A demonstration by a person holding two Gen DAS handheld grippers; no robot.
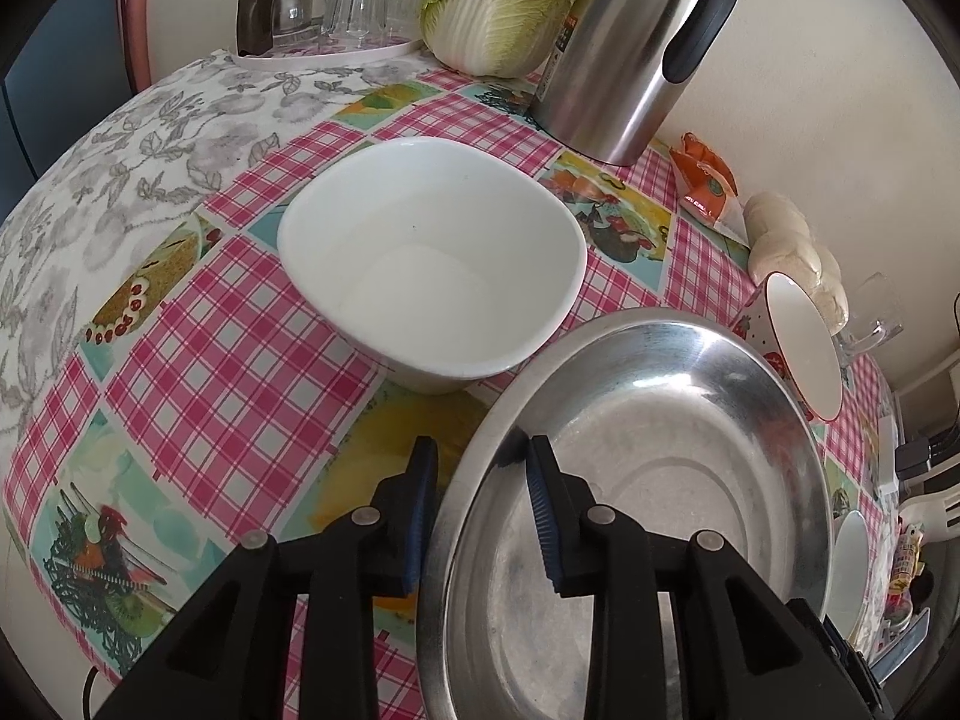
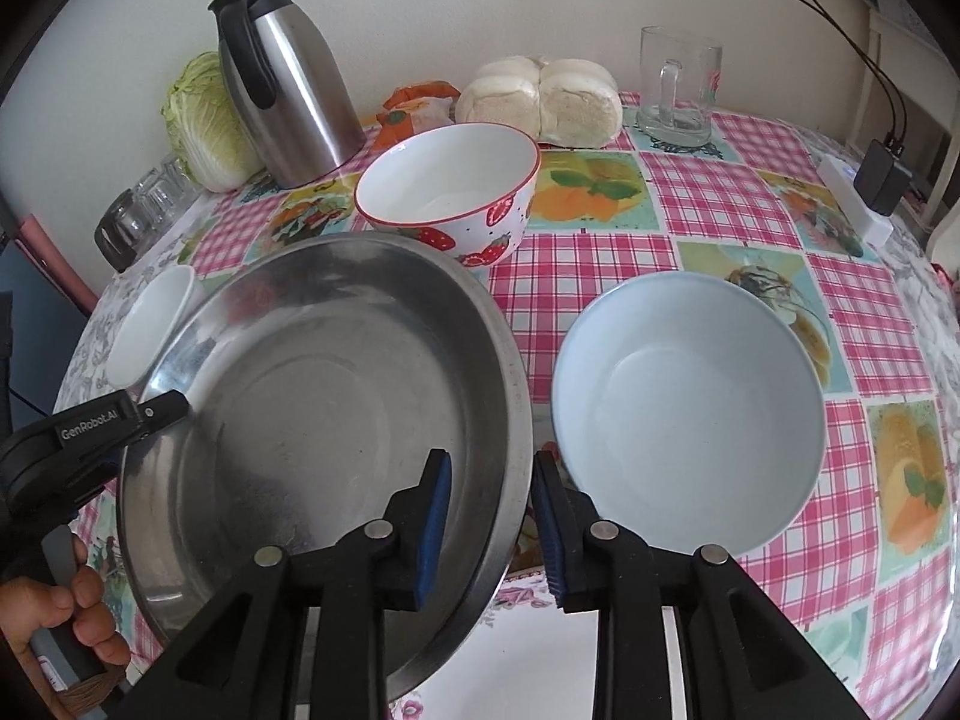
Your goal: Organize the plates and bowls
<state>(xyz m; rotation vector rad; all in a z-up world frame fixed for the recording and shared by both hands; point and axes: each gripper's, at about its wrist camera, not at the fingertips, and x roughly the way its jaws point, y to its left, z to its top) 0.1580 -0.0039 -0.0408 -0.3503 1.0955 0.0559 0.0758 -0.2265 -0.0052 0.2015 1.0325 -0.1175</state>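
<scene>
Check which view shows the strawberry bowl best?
Right wrist view: the strawberry bowl sits whole behind the steel pan, its pattern and inside visible. Left wrist view catches it only distorted at the right edge, partly behind the pan.

White lettering reading "GenRobot.AI" runs along the black body of the left gripper. A label on the steel thermos jug is too small to read.
</scene>
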